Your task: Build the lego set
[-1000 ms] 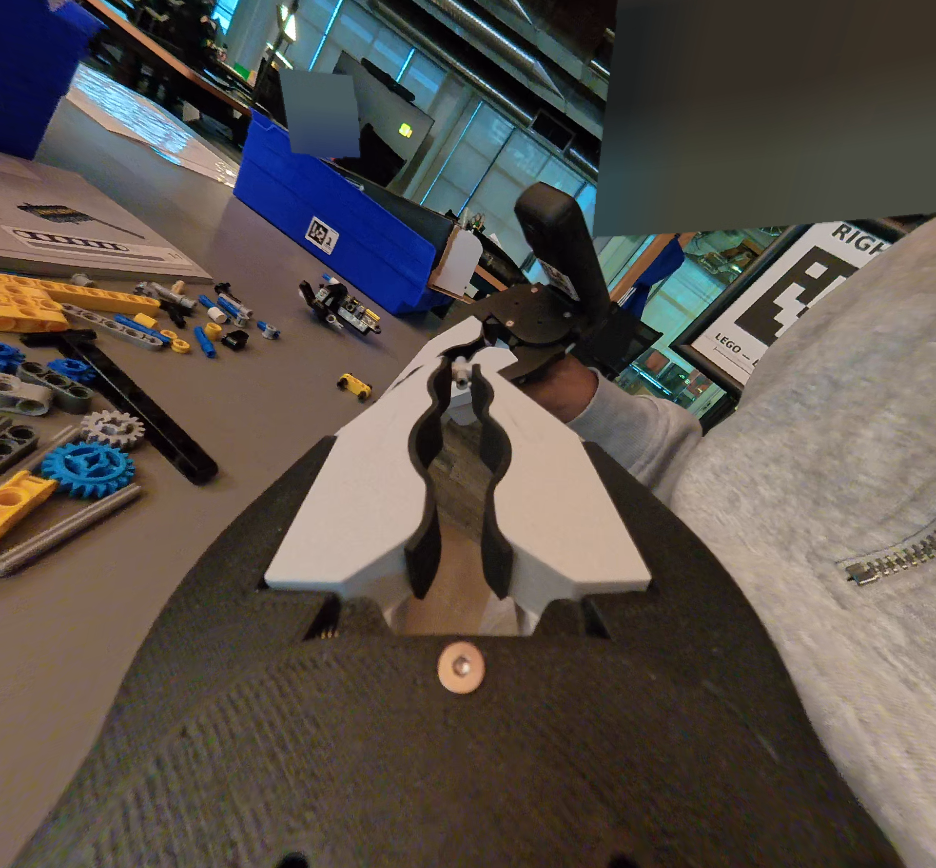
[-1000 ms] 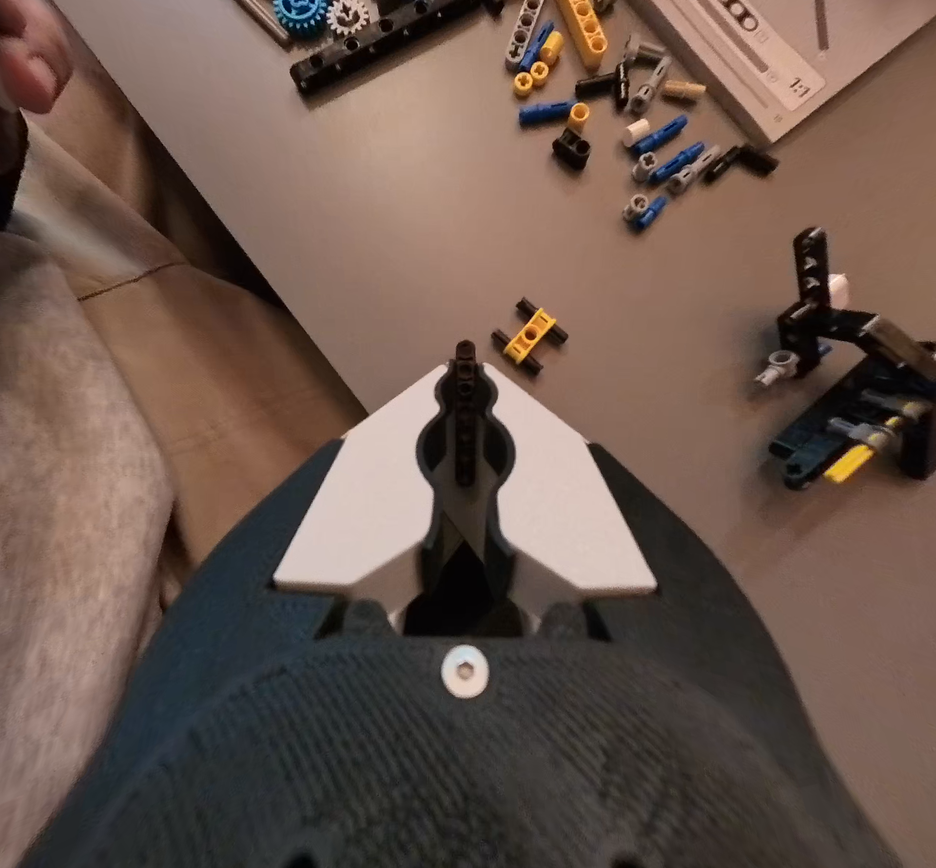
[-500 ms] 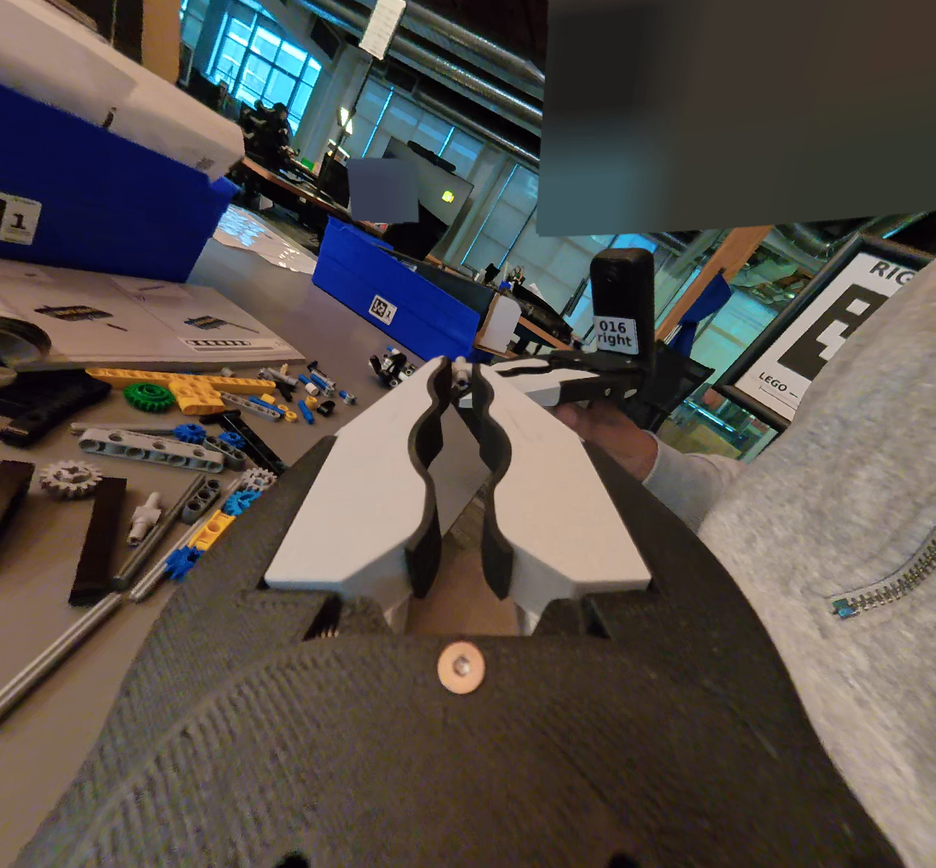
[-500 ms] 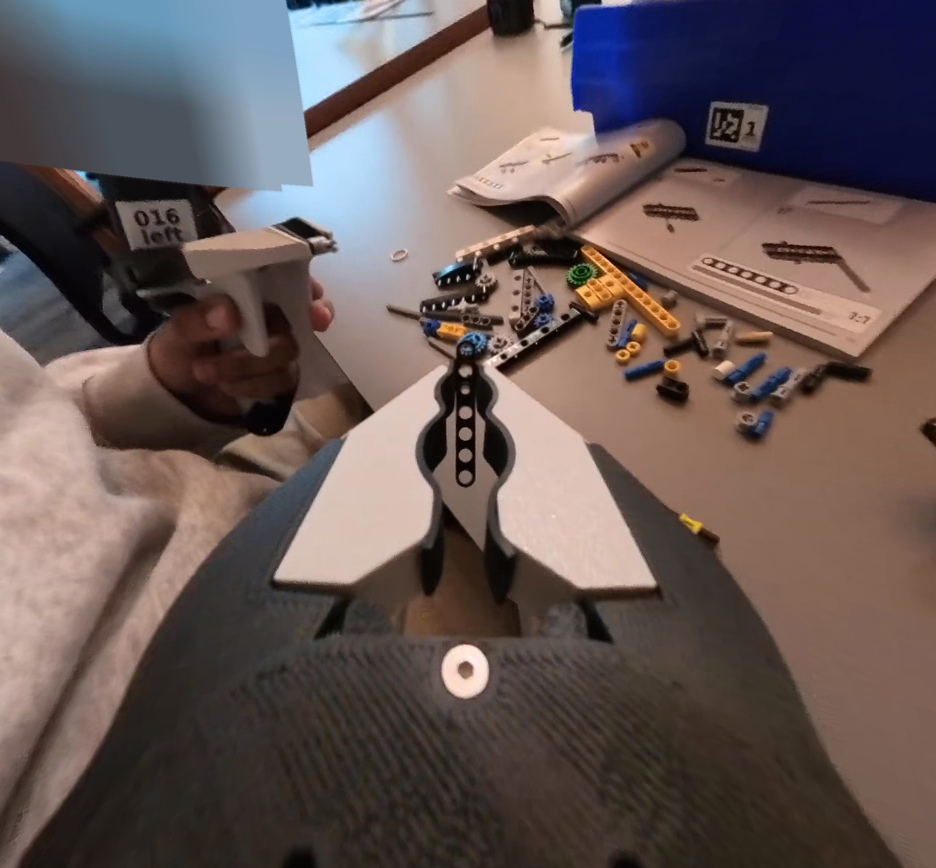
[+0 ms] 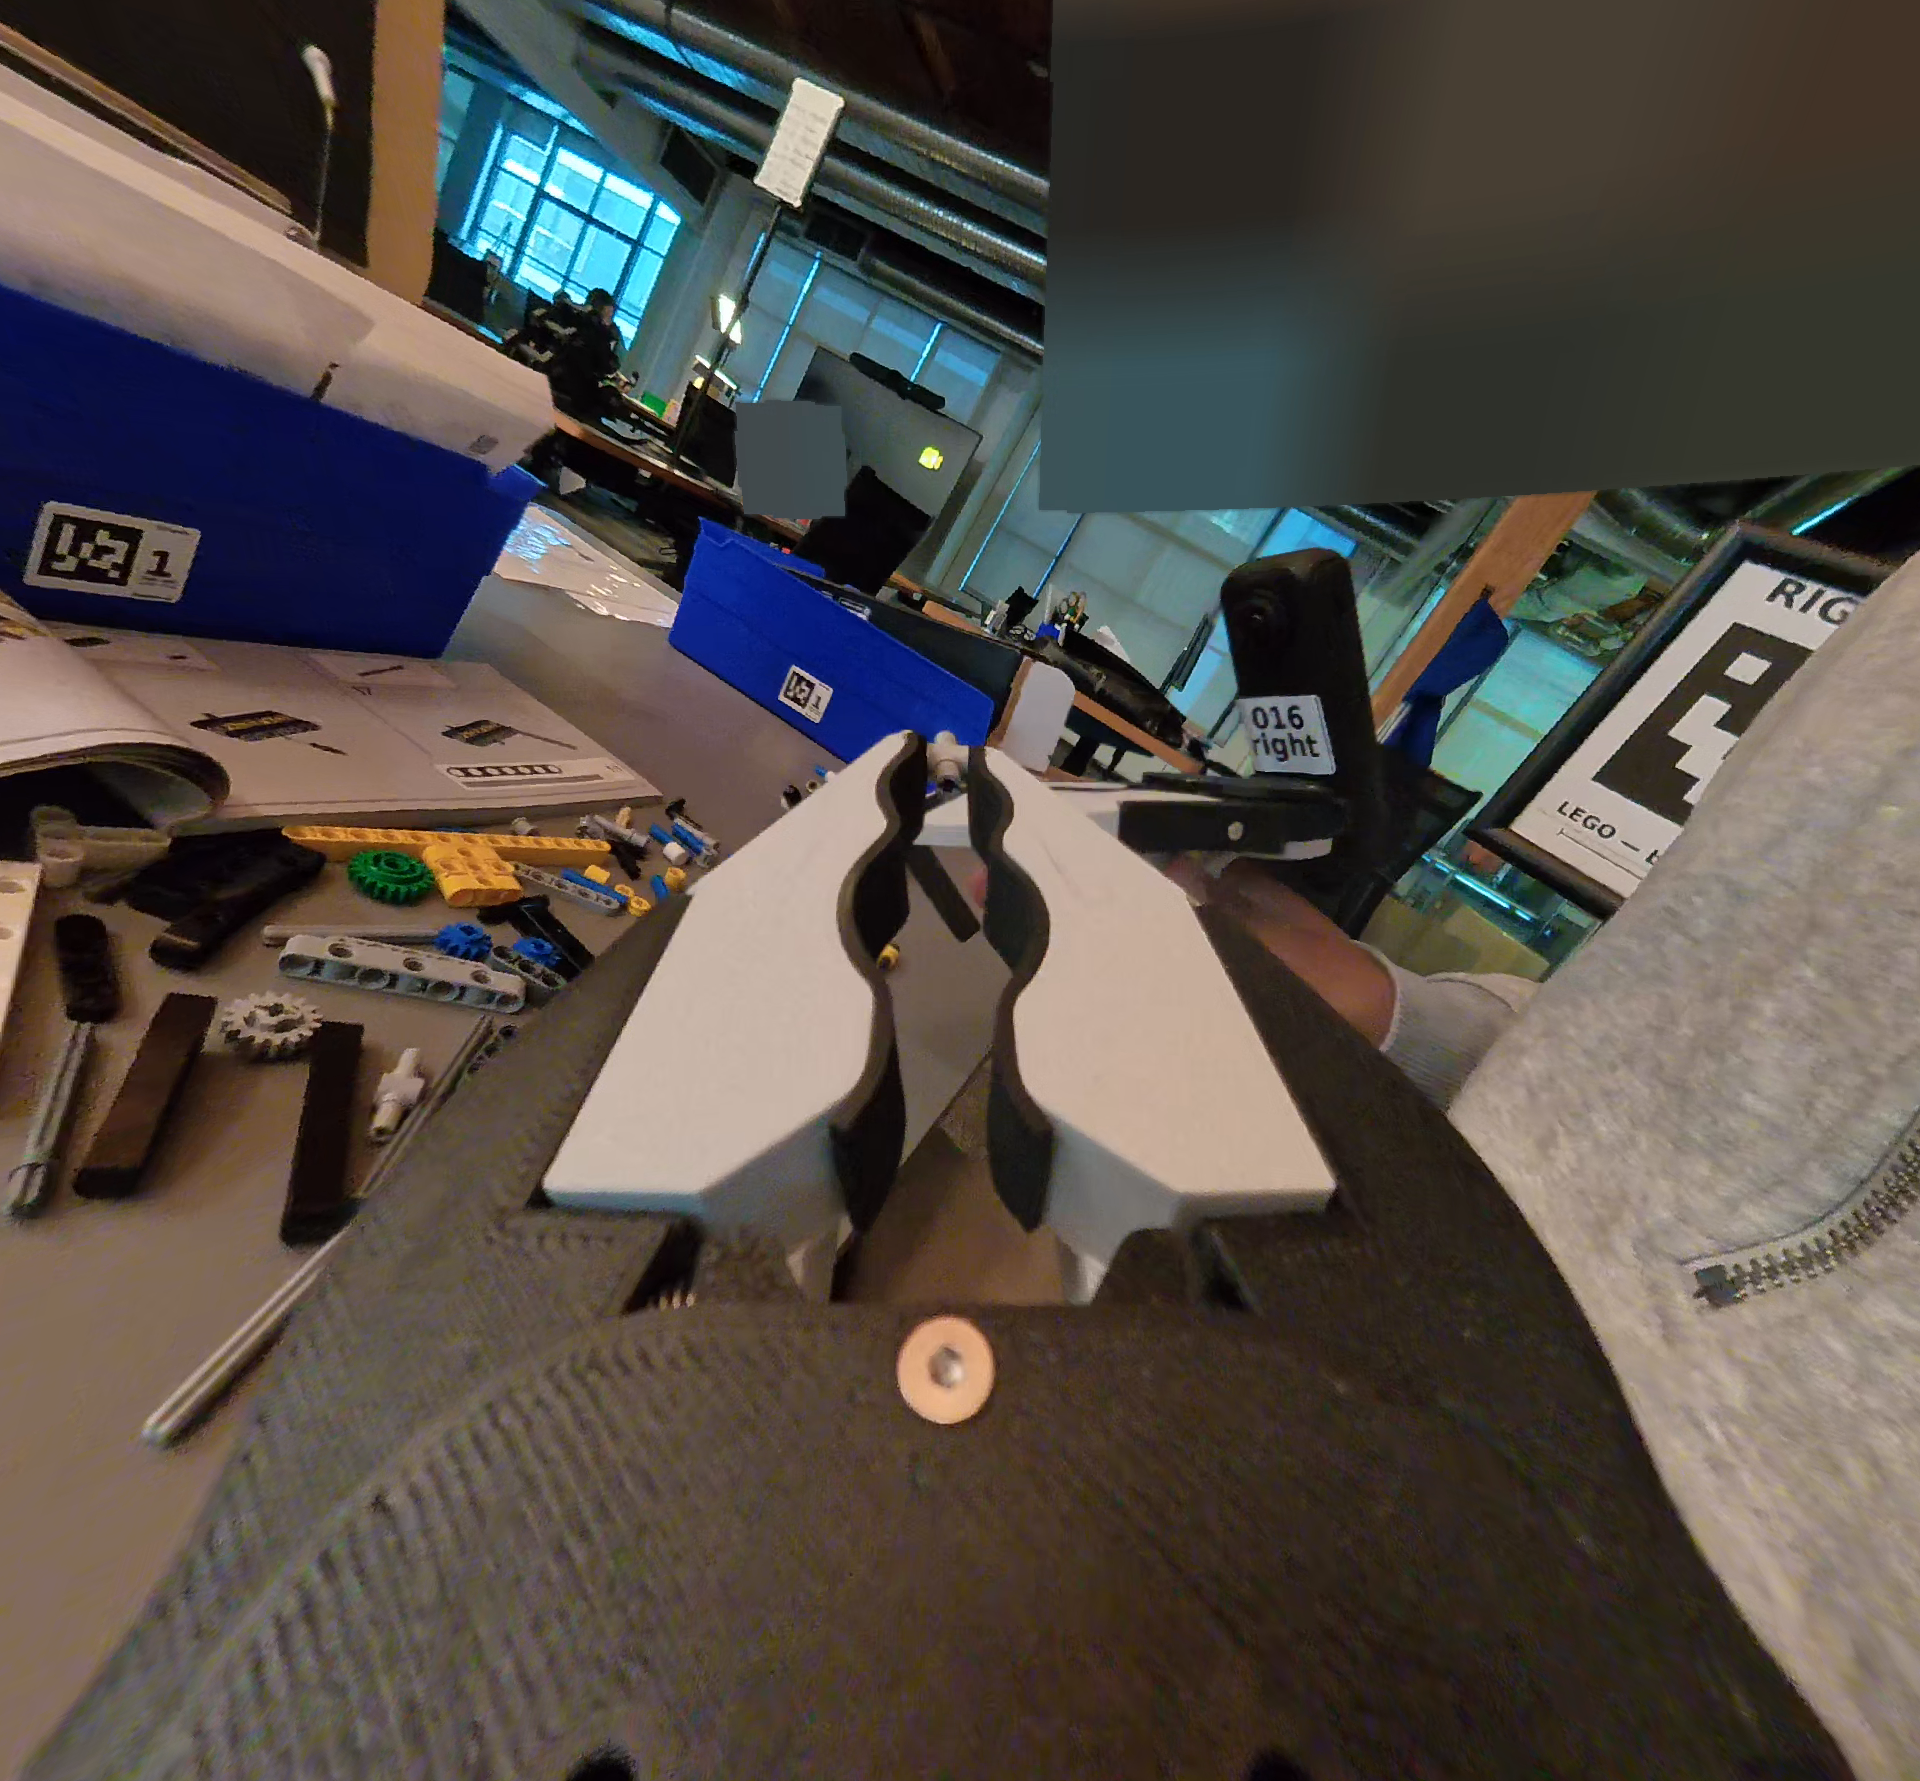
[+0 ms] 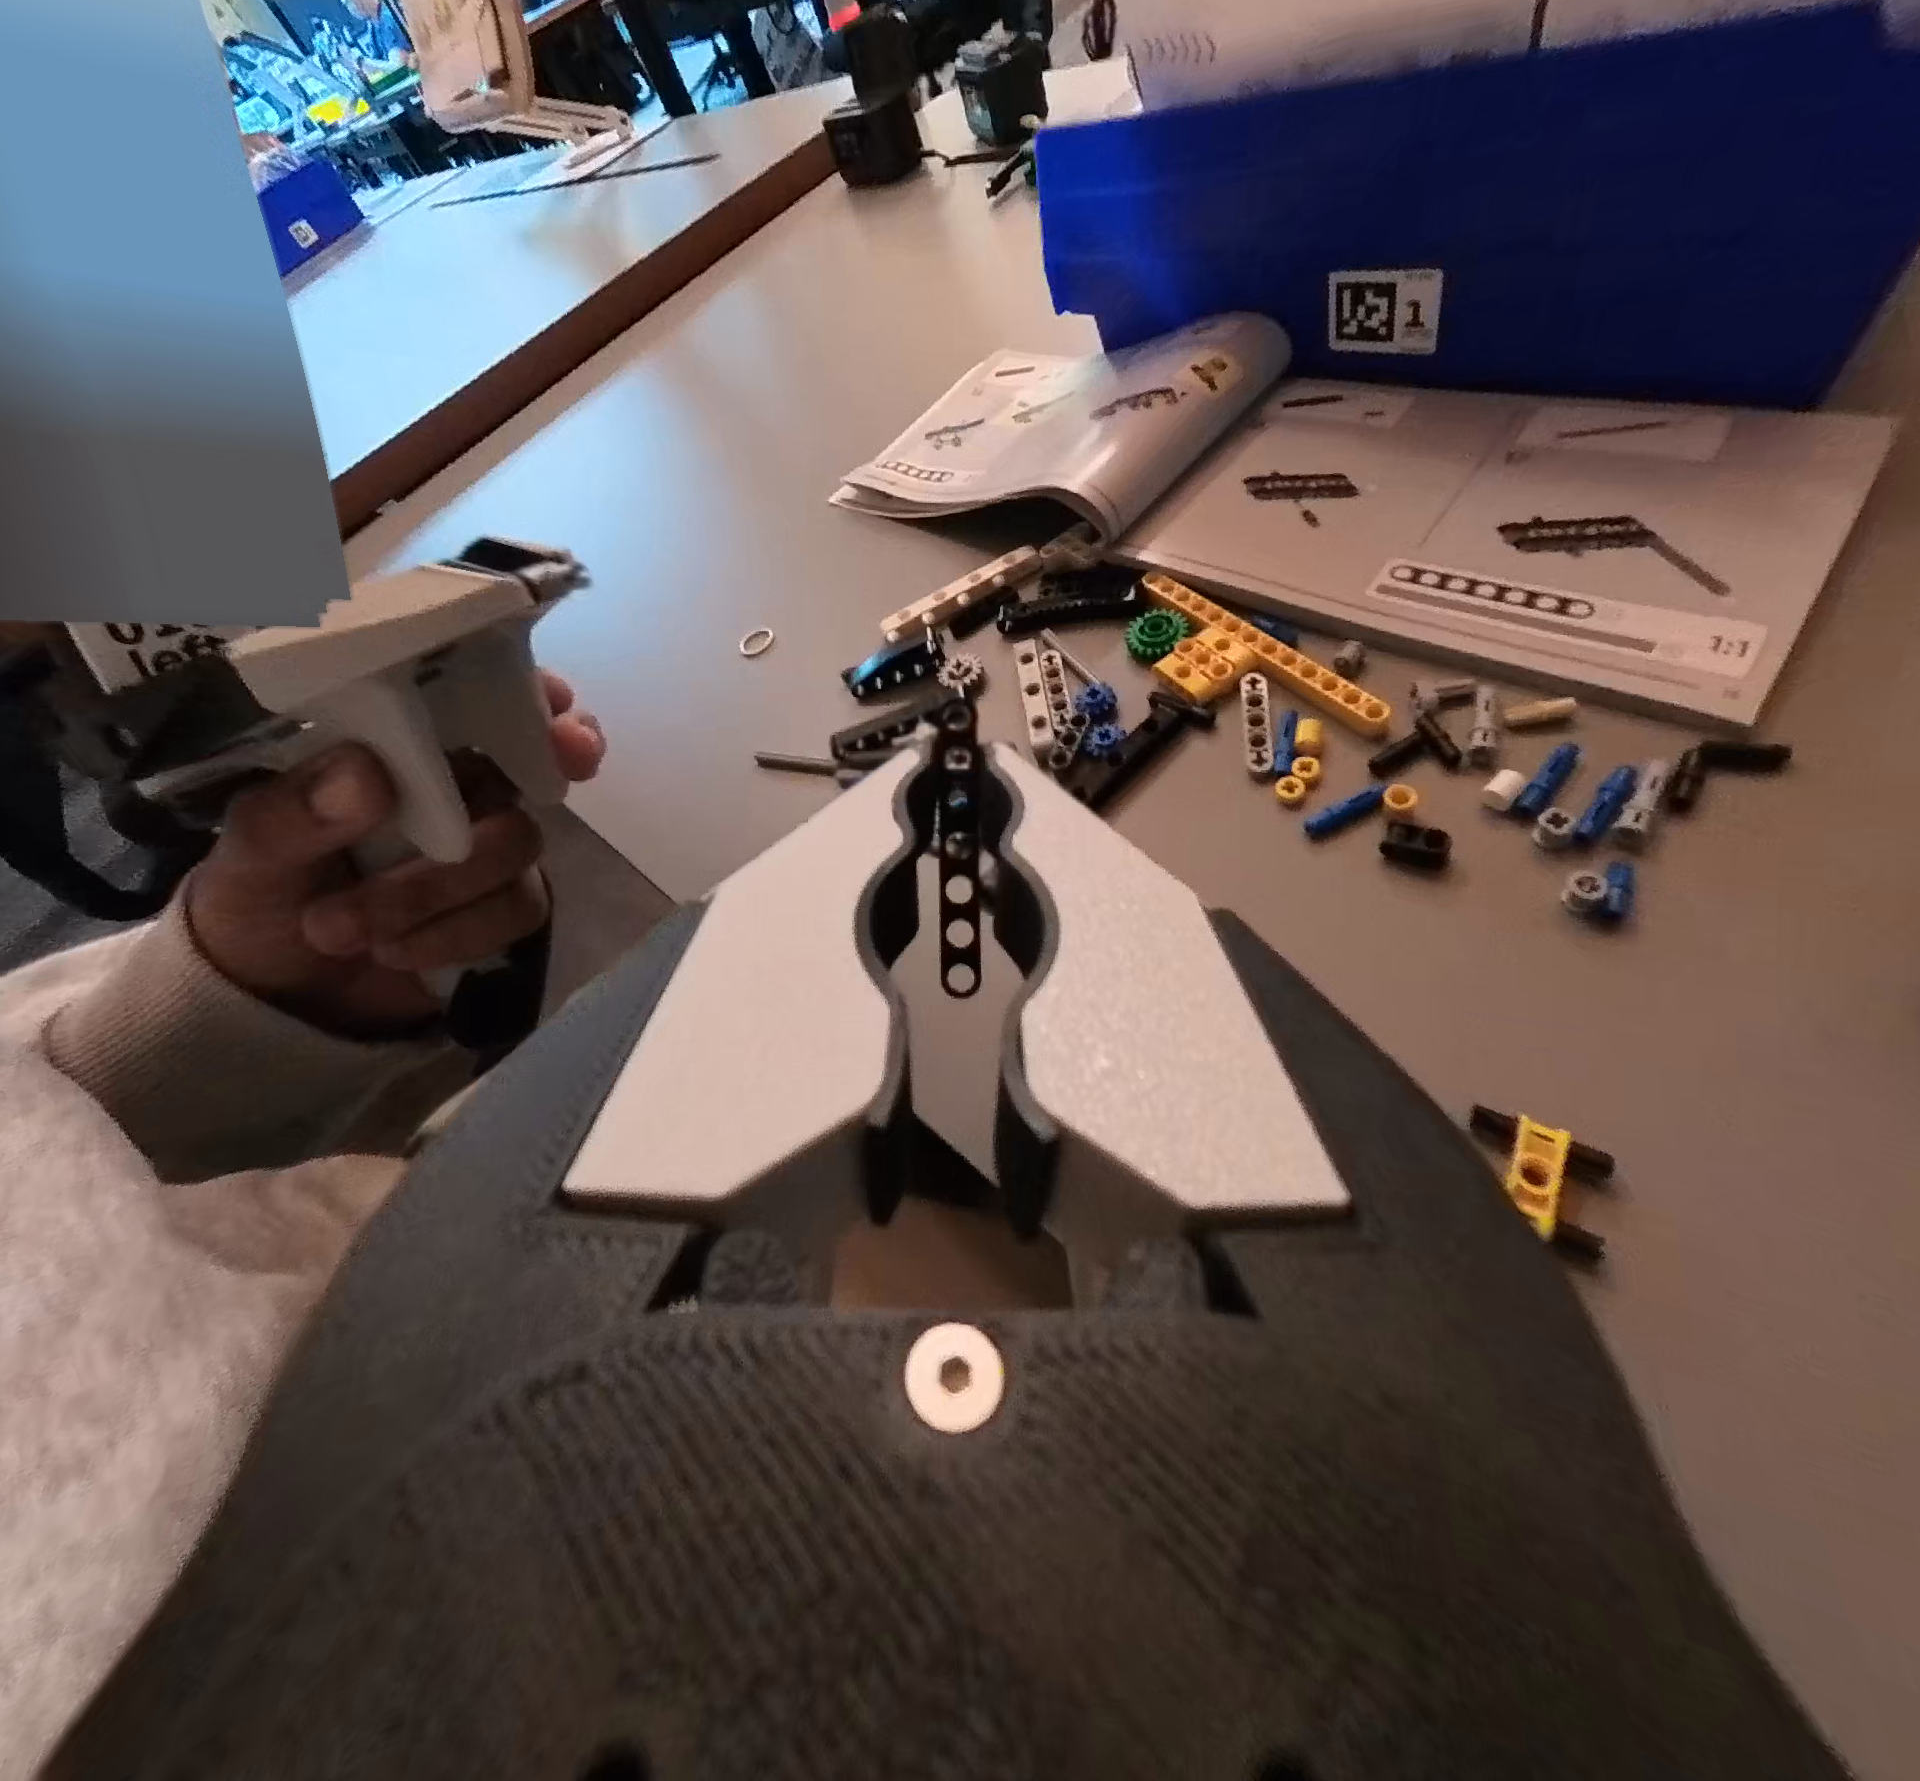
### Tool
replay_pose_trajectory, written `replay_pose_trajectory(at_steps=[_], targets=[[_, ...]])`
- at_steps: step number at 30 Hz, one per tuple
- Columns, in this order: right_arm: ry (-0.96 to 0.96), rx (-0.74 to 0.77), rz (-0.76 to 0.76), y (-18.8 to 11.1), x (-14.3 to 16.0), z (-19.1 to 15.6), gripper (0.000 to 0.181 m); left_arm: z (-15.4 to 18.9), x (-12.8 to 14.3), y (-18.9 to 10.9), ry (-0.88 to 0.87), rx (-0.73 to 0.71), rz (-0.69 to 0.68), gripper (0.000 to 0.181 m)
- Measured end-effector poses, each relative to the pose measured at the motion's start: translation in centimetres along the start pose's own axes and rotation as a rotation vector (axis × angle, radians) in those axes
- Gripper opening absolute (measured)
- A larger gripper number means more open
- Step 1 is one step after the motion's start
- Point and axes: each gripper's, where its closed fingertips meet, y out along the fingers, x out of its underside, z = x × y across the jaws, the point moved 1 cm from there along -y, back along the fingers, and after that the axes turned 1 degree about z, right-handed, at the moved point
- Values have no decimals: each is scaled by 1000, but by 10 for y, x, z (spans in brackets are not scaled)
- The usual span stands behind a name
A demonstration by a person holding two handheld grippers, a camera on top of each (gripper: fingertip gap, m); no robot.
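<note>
My left gripper (image 5: 943, 767) is shut on a small light grey pin (image 5: 944, 757) held at its tips, above the table's near edge. My right gripper (image 6: 956, 767) is shut on a thin black beam with a row of holes (image 6: 956, 858), held edge-up along the fingers. Each gripper shows in the other's view: the right one in the left wrist view (image 5: 1226, 822), the left one, held in a hand, in the right wrist view (image 6: 416, 682). Loose parts lie on the grey table (image 6: 665, 443): a yellow beam assembly (image 6: 1262, 656), a green gear (image 6: 1155, 635), blue pins (image 6: 1548, 786).
An open instruction booklet (image 6: 1455, 526) lies behind the parts, a blue bin (image 6: 1507, 204) behind it. A yellow connector with black pins (image 6: 1538, 1175) lies alone to my right. Black beams and grey axles (image 5: 145, 1097) lie at the left. A grey sleeve (image 5: 1714, 1056) is close on the right. The tips of one gripper are about 9 cm away from the tips of the other. It is some 15 cm from my right tips to the green gear (image 6: 1155, 635). Look for it in the left wrist view (image 5: 392, 872) too.
Both grippers have swung up from looking down at the table to a lower, level view, each still shut on its part. The right gripper now sits level beside my left tips.
</note>
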Motion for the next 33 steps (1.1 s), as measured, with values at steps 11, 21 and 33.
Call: replay_pose_trajectory(at_steps=[11,21,33], targets=[[-81,-133,52,2,-11,-37,5,0,-2,-2,-13,7,10,5],[-23,-168,119,-14,-14,-42,5,11,14,7,-5,43,-48,5],[839,-589,-10,-46,19,-56,4,48,54,7,127,143,-209,5]])
